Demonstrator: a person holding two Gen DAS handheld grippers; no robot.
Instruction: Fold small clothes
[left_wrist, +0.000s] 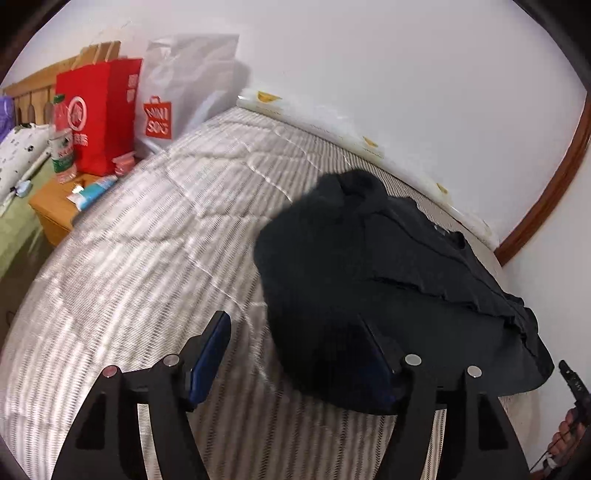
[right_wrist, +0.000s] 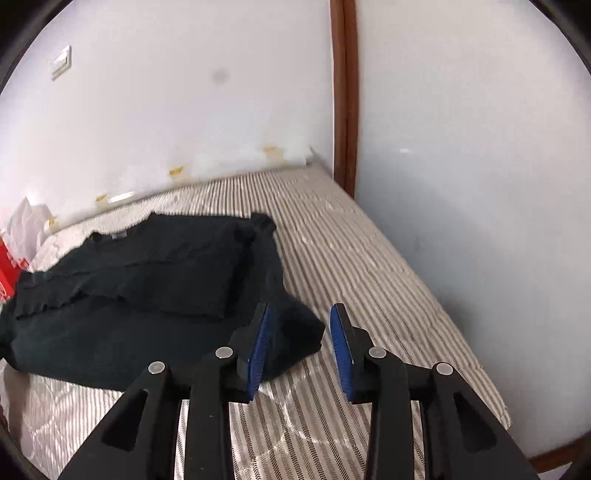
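Note:
A dark, nearly black garment (left_wrist: 373, 273) lies partly folded on the striped bed cover (left_wrist: 155, 258), with one layer doubled over its far part. It also shows in the right wrist view (right_wrist: 147, 288). My left gripper (left_wrist: 295, 332) is open and empty, just above the garment's near left edge. My right gripper (right_wrist: 301, 325) is open and empty, at the garment's near right corner, with the left finger over the cloth.
A red paper bag (left_wrist: 98, 114) and a white shopping bag (left_wrist: 177, 92) stand at the far left by a wooden bedside stand (left_wrist: 51, 210) with a tube on it. White walls and a brown door frame (right_wrist: 345, 92) border the bed.

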